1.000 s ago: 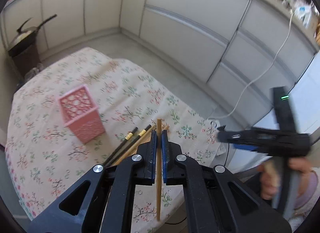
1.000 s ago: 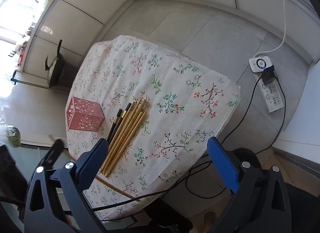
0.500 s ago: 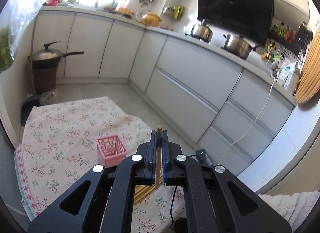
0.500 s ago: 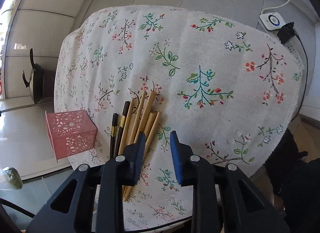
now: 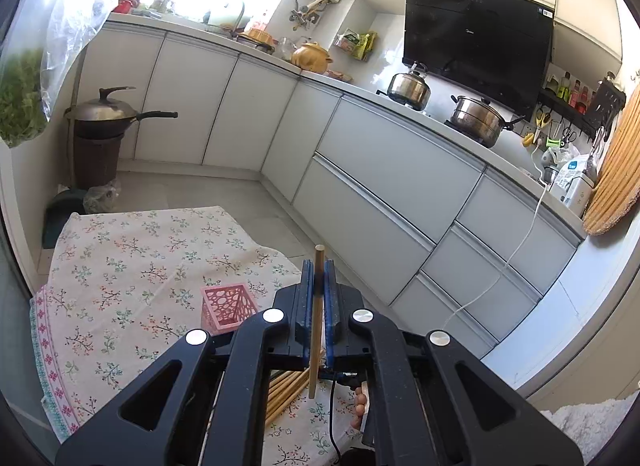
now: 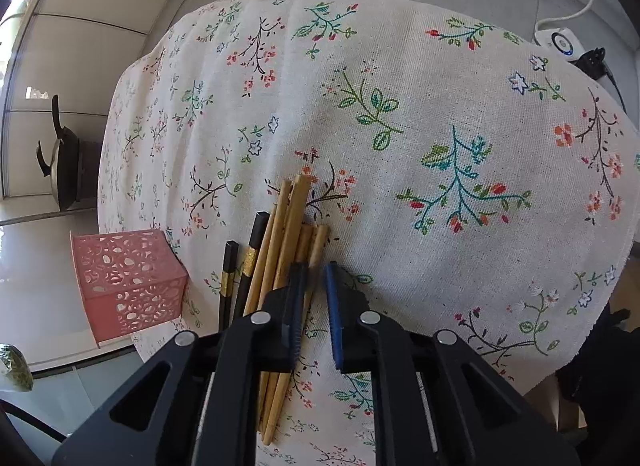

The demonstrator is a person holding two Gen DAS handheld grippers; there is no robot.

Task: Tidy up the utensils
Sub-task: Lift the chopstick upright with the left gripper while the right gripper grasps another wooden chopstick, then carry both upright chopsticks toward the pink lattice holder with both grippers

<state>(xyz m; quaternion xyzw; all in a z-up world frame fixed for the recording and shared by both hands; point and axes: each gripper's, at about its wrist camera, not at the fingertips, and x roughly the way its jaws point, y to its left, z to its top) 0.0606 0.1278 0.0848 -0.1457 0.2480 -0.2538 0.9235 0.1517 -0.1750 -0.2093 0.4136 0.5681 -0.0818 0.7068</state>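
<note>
My left gripper [image 5: 316,268] is shut on one wooden chopstick [image 5: 318,290], held upright above the table. The pink lattice holder [image 5: 226,308] stands on the floral cloth to its left. In the right wrist view my right gripper [image 6: 314,274] is open by a narrow gap, low over the right edge of a bundle of wooden chopsticks [image 6: 288,221]. Two black chopsticks [image 6: 244,266] lie left of the bundle. The pink holder shows again [image 6: 128,278] at the table's left edge. More wooden chopsticks [image 5: 284,390] show below my left gripper.
The floral cloth [image 6: 440,125] covers a small table. White kitchen cabinets [image 5: 380,169] run behind it. A wok on a dark stand [image 5: 100,133] sits by the far corner. A power strip and cables [image 6: 568,41] lie on the floor past the table.
My left gripper has tilted up from the table toward the room, still holding the chopstick. My right gripper has narrowed and dropped close to the chopstick bundle.
</note>
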